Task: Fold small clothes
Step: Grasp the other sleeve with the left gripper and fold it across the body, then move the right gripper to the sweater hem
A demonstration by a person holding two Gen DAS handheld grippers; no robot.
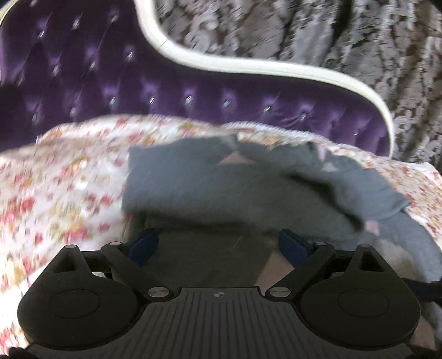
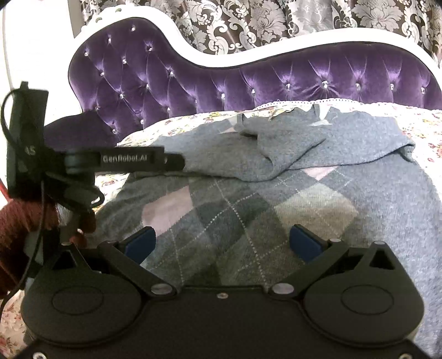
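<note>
A grey argyle sweater point(image 1: 221, 182) point(image 2: 248, 198) lies spread on a floral bedspread point(image 1: 69, 179) point(image 2: 193, 121), chest pattern up. One sleeve point(image 2: 276, 146) is folded inward across its upper part. My left gripper point(image 1: 219, 240) hovers low over the sweater's left side, jaws open wide with nothing between the blue pads; the picture is motion-blurred. In the right wrist view it shows side-on point(image 2: 174, 163), its tip close above the sweater's left shoulder. My right gripper point(image 2: 222, 240) stands open just above the sweater's lower front, holding nothing.
A purple tufted headboard point(image 1: 165, 91) point(image 2: 193, 82) with a white frame stands behind the bed, with patterned curtains point(image 2: 248, 24) beyond. A dark red sleeve point(image 2: 16, 229) holds the left gripper at the left edge. Floral bedspread extends on both sides of the sweater.
</note>
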